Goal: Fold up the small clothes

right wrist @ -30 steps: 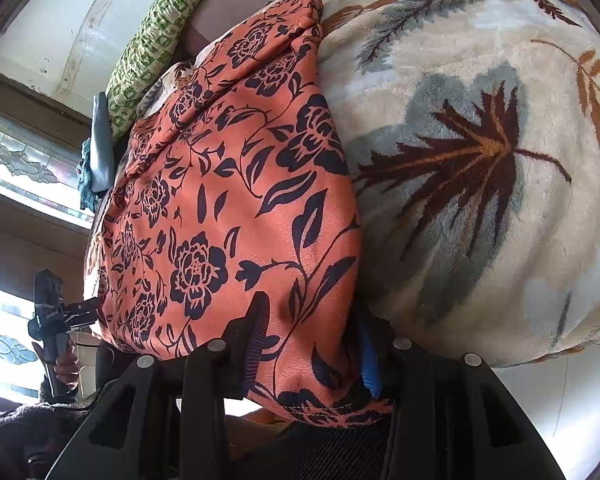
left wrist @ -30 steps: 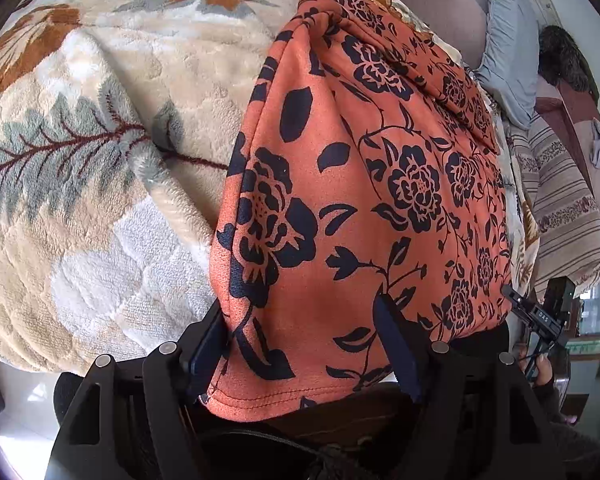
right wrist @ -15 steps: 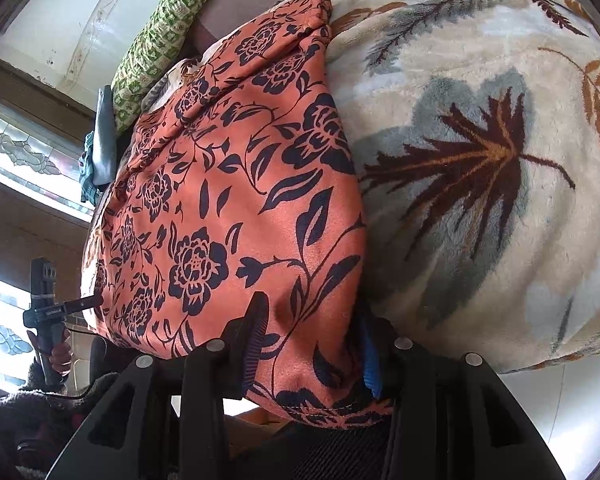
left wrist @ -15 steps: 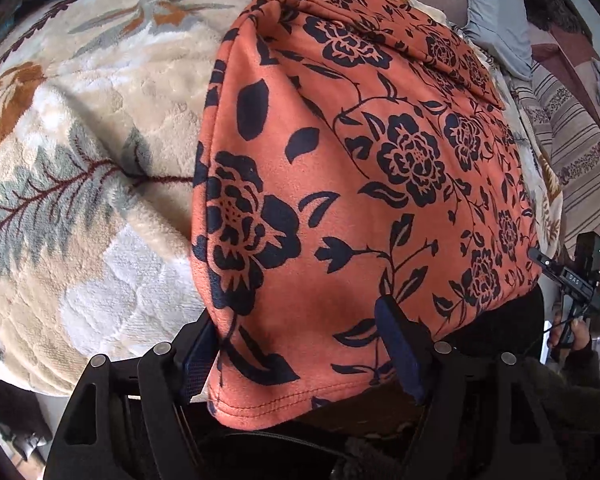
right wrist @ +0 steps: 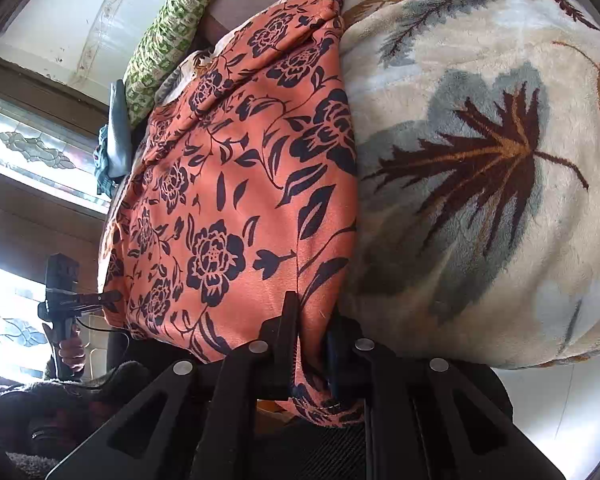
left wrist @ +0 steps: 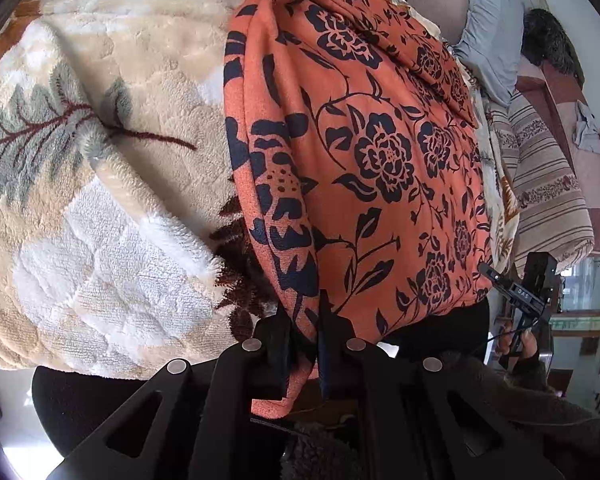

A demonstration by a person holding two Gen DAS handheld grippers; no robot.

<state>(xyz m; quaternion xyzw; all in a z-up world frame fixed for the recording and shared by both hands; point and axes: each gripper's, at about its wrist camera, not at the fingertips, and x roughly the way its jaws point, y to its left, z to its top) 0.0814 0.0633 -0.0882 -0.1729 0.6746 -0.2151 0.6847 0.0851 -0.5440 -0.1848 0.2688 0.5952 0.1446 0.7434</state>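
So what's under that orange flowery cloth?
The orange cloth lies on a fluffy leaf-patterned blanket, which shows on both sides. What the cloth covers is hidden. Its near edge is pinched by the left gripper and right gripper, whose jaws just closed.

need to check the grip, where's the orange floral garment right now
The orange floral garment lies on the leaf-print blanket, its near edge pinched in the left gripper and right gripper.
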